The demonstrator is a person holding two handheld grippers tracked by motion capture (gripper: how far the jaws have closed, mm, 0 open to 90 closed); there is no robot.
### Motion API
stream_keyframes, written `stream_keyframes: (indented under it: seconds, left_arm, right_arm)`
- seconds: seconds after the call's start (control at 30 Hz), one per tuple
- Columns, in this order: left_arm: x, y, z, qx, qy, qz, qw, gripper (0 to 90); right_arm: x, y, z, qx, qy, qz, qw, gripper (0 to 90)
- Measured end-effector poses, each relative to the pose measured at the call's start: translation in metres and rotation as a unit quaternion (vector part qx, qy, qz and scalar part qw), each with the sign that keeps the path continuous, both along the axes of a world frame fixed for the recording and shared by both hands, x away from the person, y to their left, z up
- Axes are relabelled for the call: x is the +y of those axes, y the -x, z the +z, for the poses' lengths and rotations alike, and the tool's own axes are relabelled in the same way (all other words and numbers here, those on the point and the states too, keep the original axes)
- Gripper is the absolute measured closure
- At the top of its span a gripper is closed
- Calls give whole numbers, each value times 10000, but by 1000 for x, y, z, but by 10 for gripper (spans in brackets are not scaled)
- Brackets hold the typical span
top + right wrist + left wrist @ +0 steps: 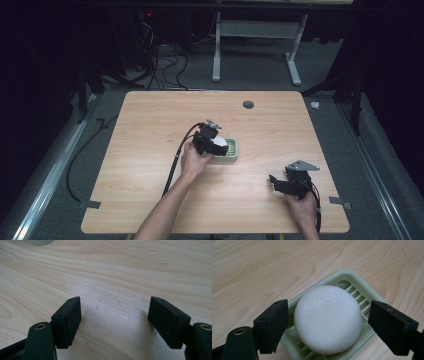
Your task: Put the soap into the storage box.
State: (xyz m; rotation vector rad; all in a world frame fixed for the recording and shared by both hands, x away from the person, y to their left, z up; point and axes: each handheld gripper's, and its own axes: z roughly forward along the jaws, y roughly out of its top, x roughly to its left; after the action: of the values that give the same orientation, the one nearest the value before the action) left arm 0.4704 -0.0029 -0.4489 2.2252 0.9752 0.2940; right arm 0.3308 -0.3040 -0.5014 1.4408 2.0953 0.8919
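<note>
A round white soap bar point(328, 318) lies in a pale green slotted soap dish point(347, 277) near the middle of the wooden table. My left gripper point(329, 327) is open, one jaw on each side of the soap with a small gap to it. In the high view the left gripper point(214, 145) hangs over the dish point(232, 156), partly hiding the soap point(219, 142). My right gripper point(115, 322) is open over bare wood with nothing between its jaws; in the high view the right gripper point(281, 184) sits near the front right of the table.
The light wooden table point(150, 130) has a dark round grommet point(248, 104) near its far edge. A black cable point(172, 167) trails from the left gripper toward the front edge. Beyond the table stand a white frame point(260, 35) and floor cables.
</note>
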Motion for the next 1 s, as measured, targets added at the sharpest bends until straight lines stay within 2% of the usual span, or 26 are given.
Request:
stream_keyframes:
  seconds: [0.17,0.27,0.37,0.57,0.77,1.0]
  left_arm:
    - [10,7,10,-123,147,4,9998,174]
    - [14,9,13,-166,171,2,9997,176]
    - [20,12,16,-201,103,-18,9997,180]
    - [29,18,20,-281,153,5,9995,182]
    - [37,27,29,-377,307,10,9988,183]
    - [51,34,32,-422,379,55,9984,185]
  right_arm:
    - [0,0,0,-9,16,-2,10000,275]
    - [0,0,0,-13,24,5,10000,275]
    - [0,0,0,-14,30,-1,10000,277]
    - [1,0,0,-11,36,-26,10000,277]
    - [1,0,0,-13,32,-37,10000,279]
    - [1,0,0,-6,24,-59,10000,275]
